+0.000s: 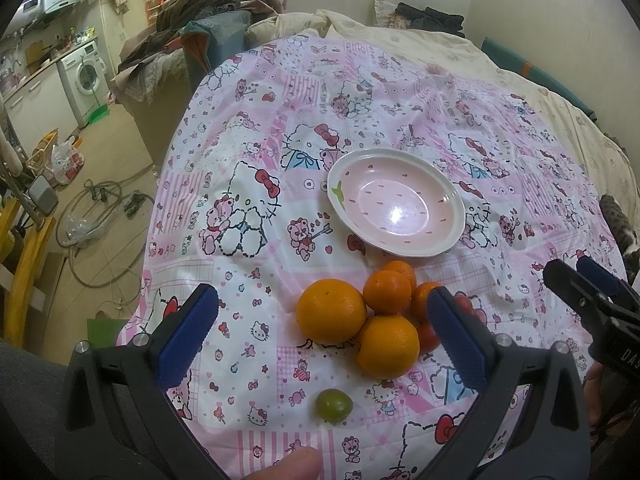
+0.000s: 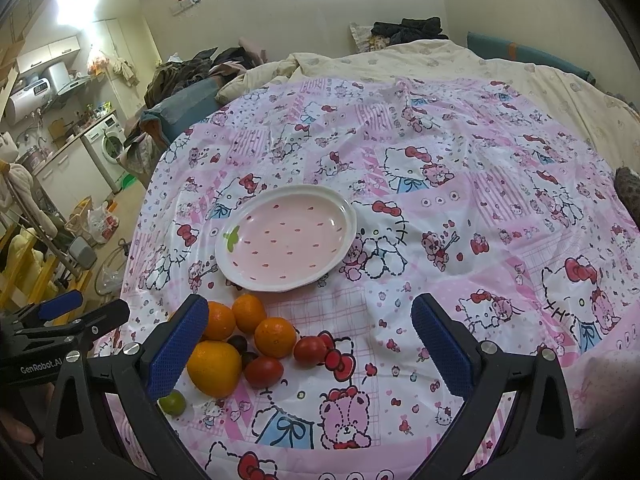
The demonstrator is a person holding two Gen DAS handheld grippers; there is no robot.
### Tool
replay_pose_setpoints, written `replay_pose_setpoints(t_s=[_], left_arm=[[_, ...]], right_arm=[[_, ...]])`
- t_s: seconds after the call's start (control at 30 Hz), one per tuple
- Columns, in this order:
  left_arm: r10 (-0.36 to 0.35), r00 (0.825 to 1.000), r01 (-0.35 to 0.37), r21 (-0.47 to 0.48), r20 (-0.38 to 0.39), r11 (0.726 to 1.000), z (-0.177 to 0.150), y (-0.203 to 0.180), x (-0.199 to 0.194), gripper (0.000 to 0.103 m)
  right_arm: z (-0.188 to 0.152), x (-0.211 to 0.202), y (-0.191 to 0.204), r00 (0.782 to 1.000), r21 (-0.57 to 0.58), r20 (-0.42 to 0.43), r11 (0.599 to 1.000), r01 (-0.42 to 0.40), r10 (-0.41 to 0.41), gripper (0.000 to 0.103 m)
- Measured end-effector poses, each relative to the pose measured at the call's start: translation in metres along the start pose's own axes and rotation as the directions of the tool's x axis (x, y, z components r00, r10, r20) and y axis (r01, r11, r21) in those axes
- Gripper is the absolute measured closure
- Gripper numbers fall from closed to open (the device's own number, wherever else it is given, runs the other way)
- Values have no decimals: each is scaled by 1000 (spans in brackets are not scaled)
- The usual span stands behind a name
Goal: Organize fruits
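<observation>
A heap of fruit lies on the pink cartoon cloth [image 1: 248,240]. It holds a large orange [image 1: 331,310], a second large orange [image 1: 387,346], small mandarins [image 1: 387,291], red tomatoes [image 2: 310,350] and dark grapes [image 2: 239,343]. A green fruit [image 1: 334,406] lies apart, nearer to me. Behind the heap sits an empty pink strawberry-pattern plate [image 1: 396,204] [image 2: 286,236]. My left gripper [image 1: 323,300] is open, hovering short of the oranges and touching nothing. My right gripper [image 2: 310,304] is open too, right of the heap, over bare cloth.
The cloth covers a bed with a cream quilt [image 1: 520,60]. A striped furry animal [image 1: 616,220] lies at the right edge. To the left the bed ends above a floor with hoses [image 1: 92,216], bags and a washing machine [image 1: 86,76]. Clothes [image 1: 192,12] are piled behind.
</observation>
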State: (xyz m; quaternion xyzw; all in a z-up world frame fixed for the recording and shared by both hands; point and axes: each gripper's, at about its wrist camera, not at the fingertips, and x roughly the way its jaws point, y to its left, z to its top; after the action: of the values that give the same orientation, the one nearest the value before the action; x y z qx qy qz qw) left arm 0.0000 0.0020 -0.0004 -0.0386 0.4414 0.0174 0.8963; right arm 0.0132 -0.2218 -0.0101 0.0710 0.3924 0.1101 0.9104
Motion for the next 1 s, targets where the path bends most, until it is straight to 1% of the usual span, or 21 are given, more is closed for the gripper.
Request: replay_pose_setpoints(t_s=[0.07, 0.2, 0.23, 1.0], left_arm=[[1, 1000, -1, 0, -1, 1000, 0, 0, 0, 1], [1, 1000, -1, 0, 0, 1000, 0, 0, 0, 1], [1, 1000, -1, 0, 1, 1000, 0, 0, 0, 1], [1, 1000, -1, 0, 1, 1000, 0, 0, 0, 1]], right_arm=[[2, 0, 9, 1000, -3, 1, 1000, 1, -1, 0], [0, -5, 9, 1000, 0, -1, 1000, -2, 2, 0], [1, -3, 4, 1000, 0, -2, 1000, -2, 2, 0], [0, -3, 6, 1000, 0, 2, 1000, -2, 2, 0]])
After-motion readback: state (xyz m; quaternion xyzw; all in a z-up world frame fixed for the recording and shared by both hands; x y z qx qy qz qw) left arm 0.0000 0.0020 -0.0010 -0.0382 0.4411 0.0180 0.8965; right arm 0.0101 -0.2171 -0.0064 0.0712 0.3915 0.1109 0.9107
